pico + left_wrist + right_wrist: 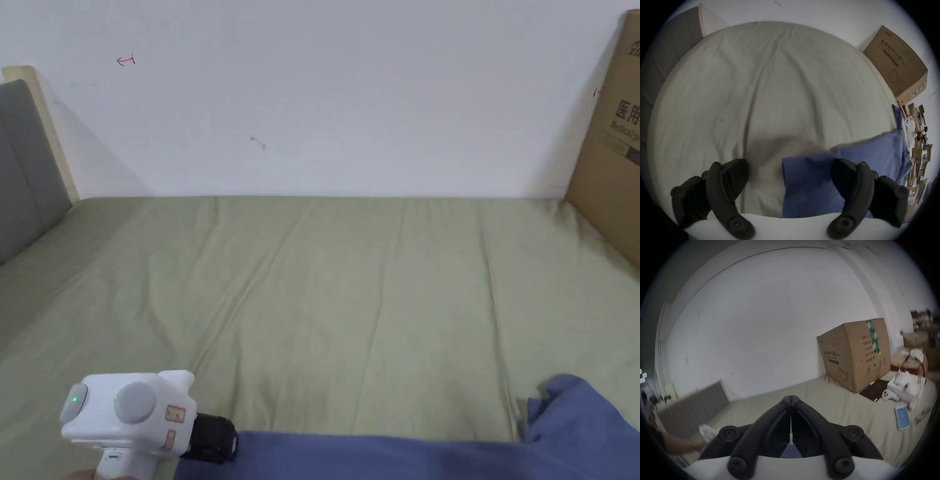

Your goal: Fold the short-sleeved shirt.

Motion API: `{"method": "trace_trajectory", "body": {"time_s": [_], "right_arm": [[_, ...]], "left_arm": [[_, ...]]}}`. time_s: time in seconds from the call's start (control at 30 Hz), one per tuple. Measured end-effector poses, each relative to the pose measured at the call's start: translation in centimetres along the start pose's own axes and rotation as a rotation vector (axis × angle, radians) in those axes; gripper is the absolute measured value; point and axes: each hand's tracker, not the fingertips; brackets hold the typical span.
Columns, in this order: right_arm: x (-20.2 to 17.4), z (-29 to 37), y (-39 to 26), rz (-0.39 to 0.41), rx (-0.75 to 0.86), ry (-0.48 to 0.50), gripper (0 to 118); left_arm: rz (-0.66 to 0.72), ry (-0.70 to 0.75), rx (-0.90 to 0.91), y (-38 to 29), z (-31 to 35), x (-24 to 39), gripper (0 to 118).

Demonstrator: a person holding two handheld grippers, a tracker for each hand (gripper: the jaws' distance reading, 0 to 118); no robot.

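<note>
Your left gripper [790,173] sits at seven o'clock in the head view, jaws spread wide, one edge of the blue shirt [808,186] lying between them, gripped by neither. The shirt stretches along the near edge of the olive bed sheet [350,294], out to five o'clock. Your right gripper [791,398] has its jaws pressed together with no cloth between the tips. A cardboard box [615,156] stands at two o'clock.

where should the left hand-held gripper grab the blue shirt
Grip the shirt's straight side edge lying between the open jaws of the left hand-held gripper. Come from the bare bed sheet side, jaws low: the cloth lies flat there, so one jaw would probably have to slide under the edge.
</note>
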Motion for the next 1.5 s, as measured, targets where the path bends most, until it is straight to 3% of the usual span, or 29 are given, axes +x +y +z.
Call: {"method": "trace_trajectory", "body": {"time_s": [0.07, 0.13, 0.17, 0.2, 0.27, 0.3, 0.37, 0.43, 0.5, 0.53, 0.57, 0.6, 0.63, 0.67, 0.8, 0.87, 0.93, 0.97, 1.0, 1.03, 1.07, 1.1, 1.13, 1.17, 1.23, 1.3, 1.33, 1.5], "right_arm": [[0.8, 0.5, 0.7, -0.024, 0.095, -0.04, 0], [1.5, 0.8, 1.2, 0.014, 0.201, -0.049, 0], [1.8, 0.7, 1.4, 0.022, 0.232, -0.022, 0], [2.0, 0.7, 1.6, 0.019, 0.251, -0.065, 0], [3.2, -0.7, 1.4, -0.038, 0.224, -0.088, 0], [4.5, -2.1, 1.6, -0.105, 0.132, -0.035, 0], [5.8, -6.2, 1.5, -0.164, -0.098, 0.079, 0], [6.9, -10.7, 0.5, -0.143, -0.327, 0.124, 0], [8.1, -16.1, -1.1, -0.058, -0.572, 0.103, 4], [8.4, -18.2, -2.1, -0.02, -0.65, 0.063, 28], [8.8, -20.7, -3.3, 0.029, -0.762, 0.039, 84], [8.8, -23.0, -4.7, 0.073, -0.886, 0.016, 114], [9.4, -25.4, -6.5, 0.096, -1.039, -0.004, 118], [10.1, -26.8, -8.4, 0.122, -1.143, -0.059, 118], [16.2, -31.4, -12.9, 0.166, -1.201, -0.246, 118], [17.0, -32.2, -13.5, 0.174, -1.188, -0.298, 118], [18.2, -32.4, -14.2, 0.135, -1.195, -0.313, 114], [18.5, -32.4, -14.6, 0.073, -1.253, -0.279, 98], [17.6, -31.9, -14.7, 0.11, -1.289, -0.273, 81], [16.5, -31.1, -14.3, 0.268, -1.241, -0.312, 68], [15.3, -30.4, -13.8, 0.35, -1.205, -0.237, 39], [14.8, -30.0, -13.6, 0.331, -1.236, -0.147, 2], [14.1, -29.1, -13.4, 0.268, -1.267, -0.071, 0], [13.5, -28.4, -13.2, 0.218, -1.251, -0.06, 0], [12.4, -27.2, -12.7, 0.241, -1.227, -0.055, 0], [11.7, -26.4, -10.5, 0.318, -1.081, -0.072, 0], [11.6, -26.0, -9.4, 0.317, -1.008, -0.078, 0], [12.4, -24.4, -3.8, 0.117, -0.796, -0.097, 0]], "left_arm": [[-0.071, 0.061, 0.029, -0.9, 0.5, 1.2, 109], [-0.135, 0.115, 0.046, -1.3, 1.1, 2.6, 97], [-0.159, 0.133, 0.08, -2.1, 2.1, 3.1, 81], [-0.177, 0.137, 0.104, -2.4, 2.7, 3.7, 60], [-0.226, 0.143, 0.142, -3.0, 3.8, 5.0, 1], [-0.245, 0.126, 0.143, -3.4, 4.4, 5.0, 1], [-0.24, 0.07, 0.17, -3.7, 5.7, 5.6, 1], [-0.242, 0.063, 0.212, -3.8, 7.3, 5.9, 1], [-0.225, 0.028, 0.268, -4.0, 9.4, 6.2, 1], [-0.204, 0.015, 0.288, -4.1, 10.1, 6.2, 1], [-0.187, 0.002, 0.298, -4.4, 11.2, 6.5, 1], [-0.176, -0.004, 0.305, -4.6, 11.8, 6.5, 1], [-0.166, -0.007, 0.308, -4.8, 12.2, 6.5, 1], [-0.157, -0.008, 0.303, -4.9, 12.4, 6.3, 1], [-0.123, -0.019, 0.29, -5.3, 12.8, 5.7, 1], [-0.117, -0.003, 0.27, -5.2, 12.3, 5.5, 1], [-0.111, 0.004, 0.249, -5.2, 11.7, 5.1, 1], [-0.106, 0.007, 0.234, -5.0, 11.3, 5.0, 1], [-0.102, 0.008, 0.225, -5.0, 11.0, 5.0, 1], [-0.1, 0.008, 0.22, -5.0, 10.8, 4.9, 1], [-0.098, 0.007, 0.215, -5.0, 10.5, 4.9, 1], [-0.096, 0.007, 0.212, -4.9, 10.2, 4.7, 1], [-0.094, 0.007, 0.209, -4.9, 10.0, 4.8, 1], [-0.091, 0.013, 0.21, -5.0, 9.9, 4.8, 1], [-0.083, 0.022, 0.231, -5.1, 9.9, 4.7, 1], [-0.064, 0.037, 0.283, -4.9, 10.2, 4.5, 1], [-0.055, 0.04, 0.303, -4.7, 10.5, 4.4, 1], [-0.041, 0.072, 0.427, -3.5, 13.0, 4.9, 1]]}}
